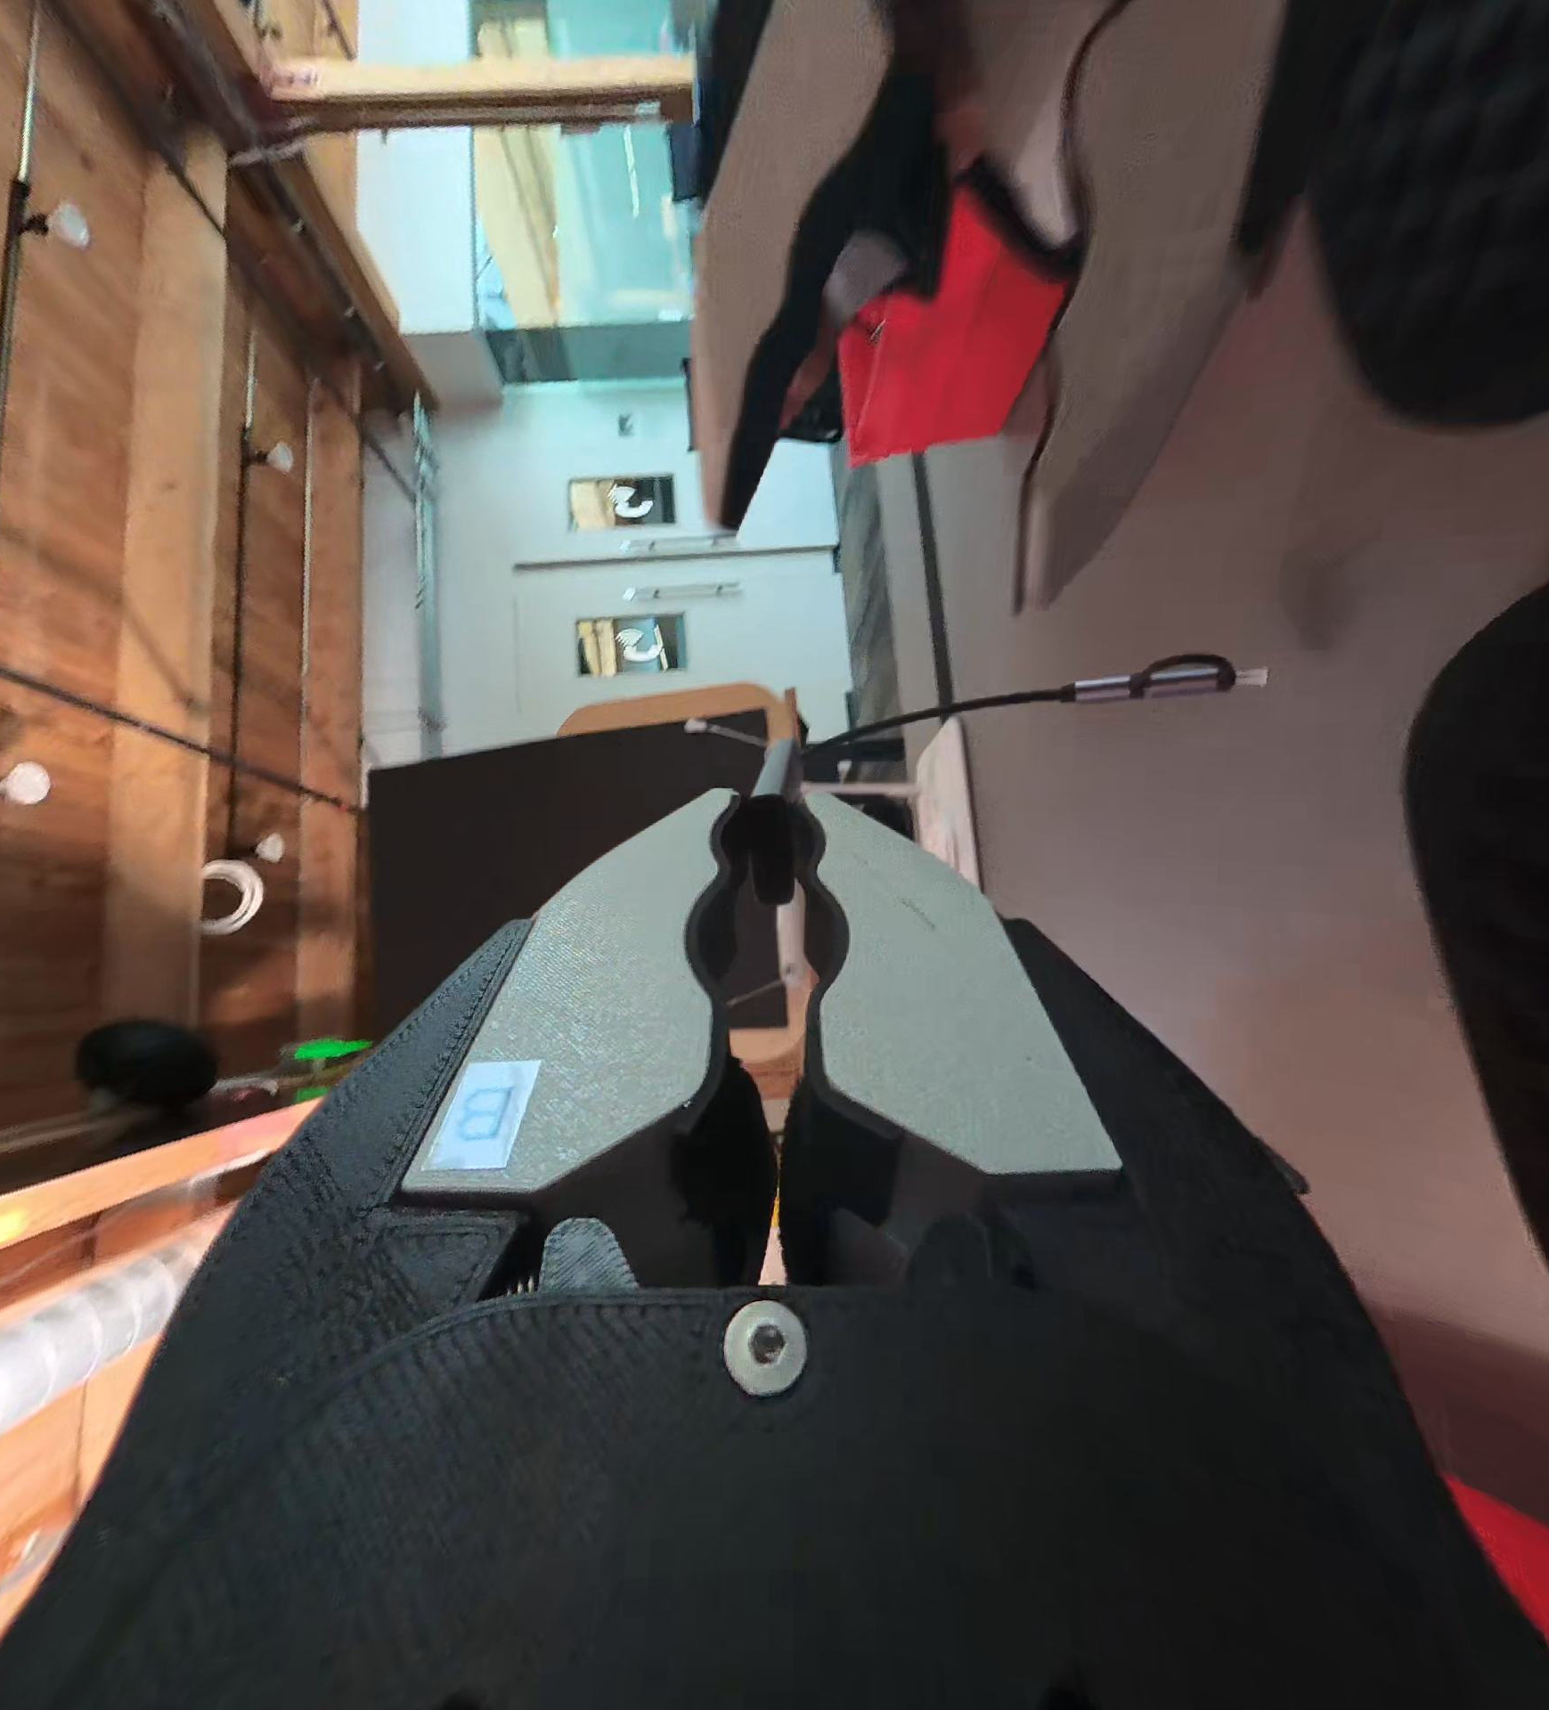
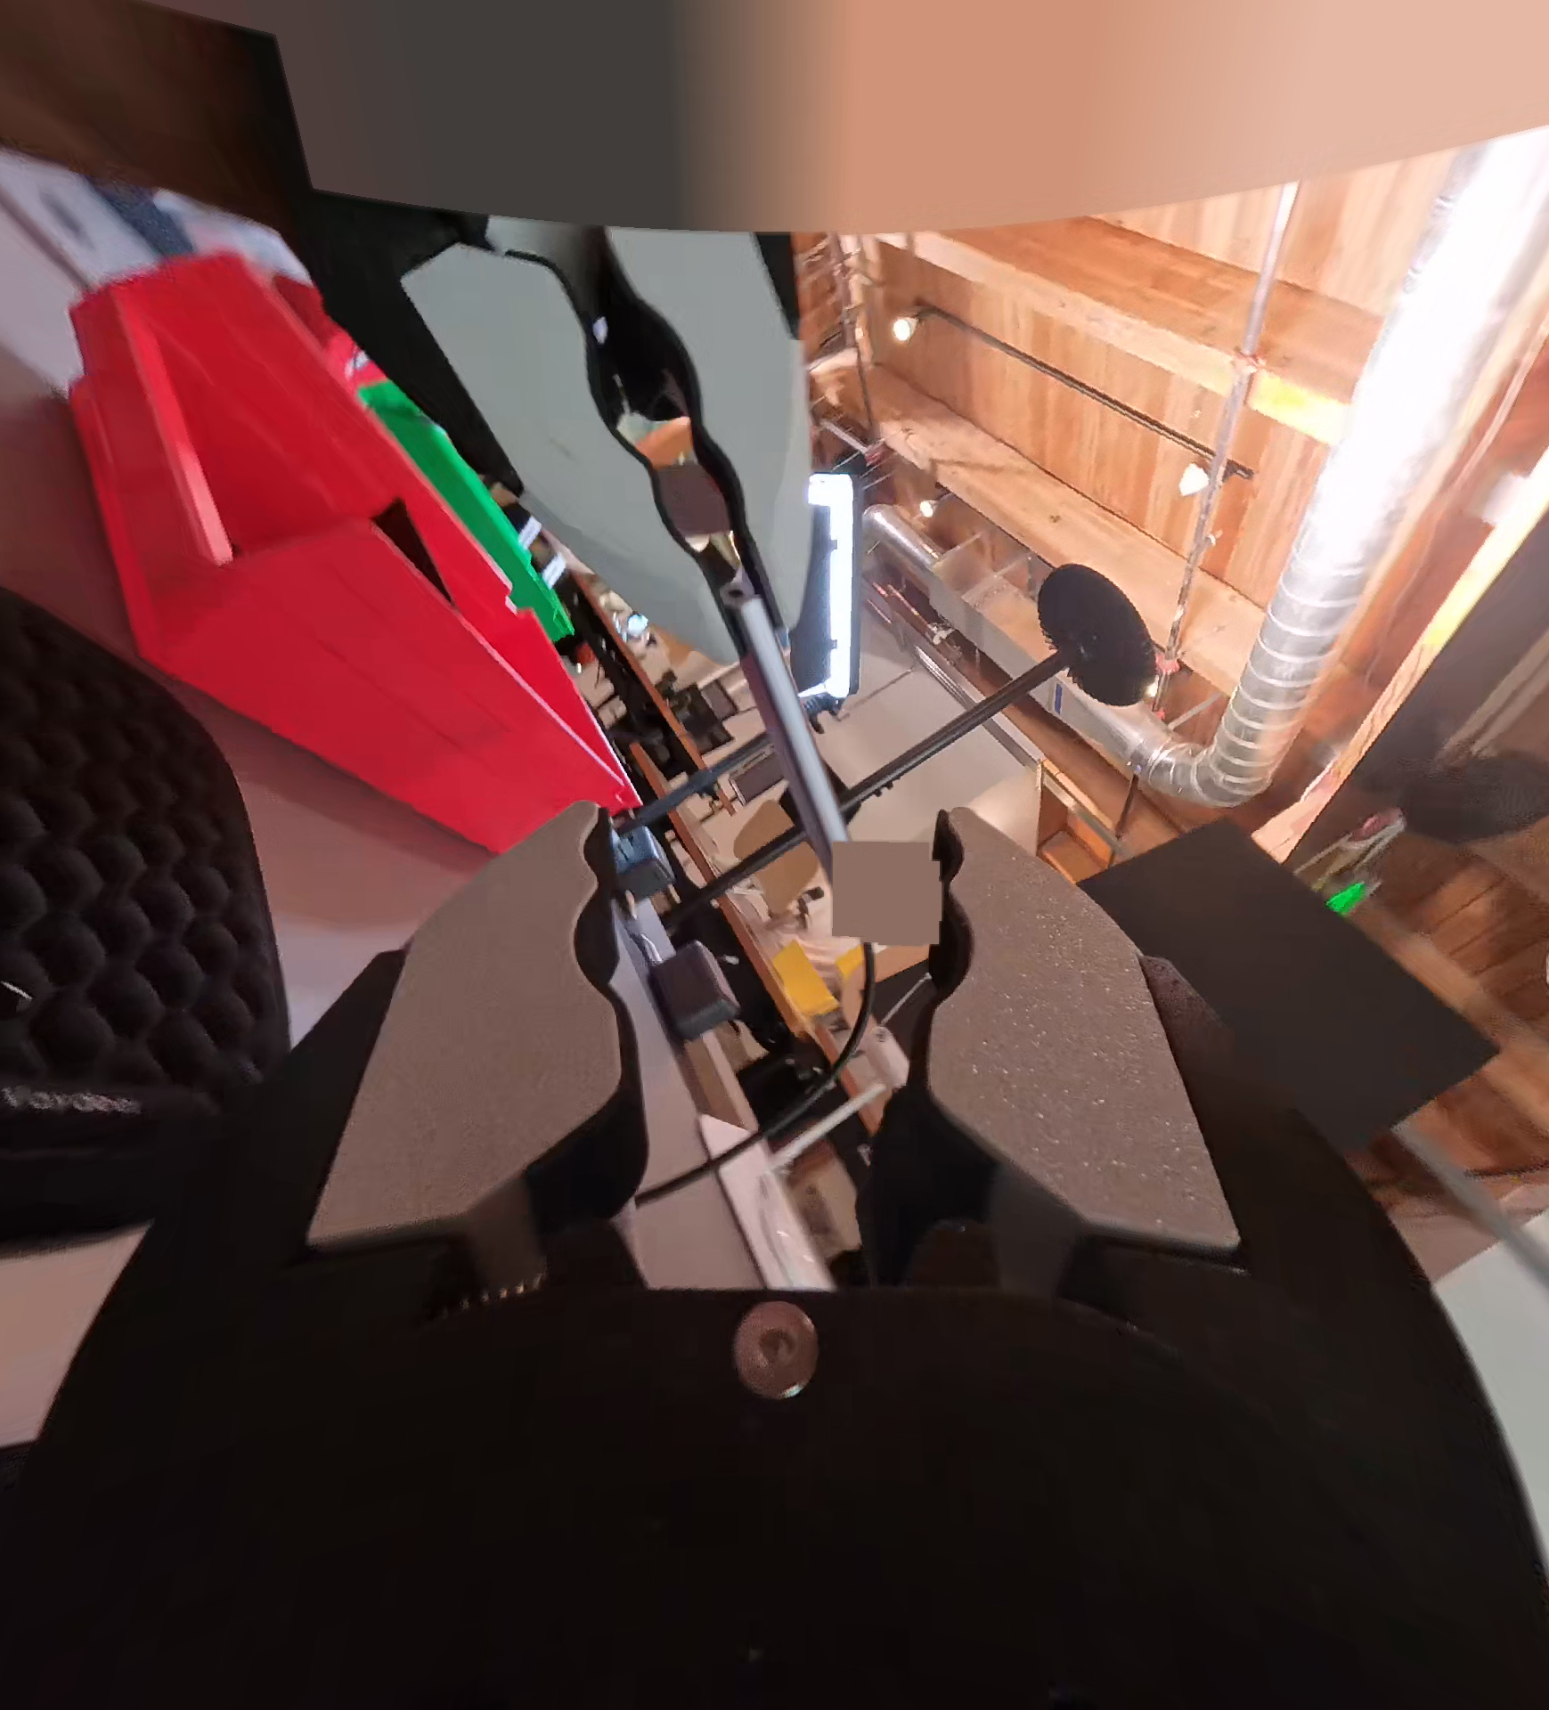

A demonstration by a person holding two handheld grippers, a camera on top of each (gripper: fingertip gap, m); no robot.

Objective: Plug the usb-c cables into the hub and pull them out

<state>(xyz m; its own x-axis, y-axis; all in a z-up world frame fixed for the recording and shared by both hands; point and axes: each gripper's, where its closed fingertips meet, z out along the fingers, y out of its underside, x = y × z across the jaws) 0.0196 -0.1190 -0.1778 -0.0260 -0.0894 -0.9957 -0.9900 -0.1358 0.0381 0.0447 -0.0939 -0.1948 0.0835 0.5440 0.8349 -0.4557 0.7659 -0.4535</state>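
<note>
Left wrist view: hub (image 1: 775, 773) lengthwise along tool (image 1: 766, 837).

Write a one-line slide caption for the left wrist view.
Left claw shut on the hub; a cable trails off to the right.

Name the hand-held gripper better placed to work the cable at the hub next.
Right, probably. The right hand-held gripper stands open and empty, with the free end of the hub pointing between its fingers. The left hand-held gripper is shut on the hub, so it can only steady it.
</note>
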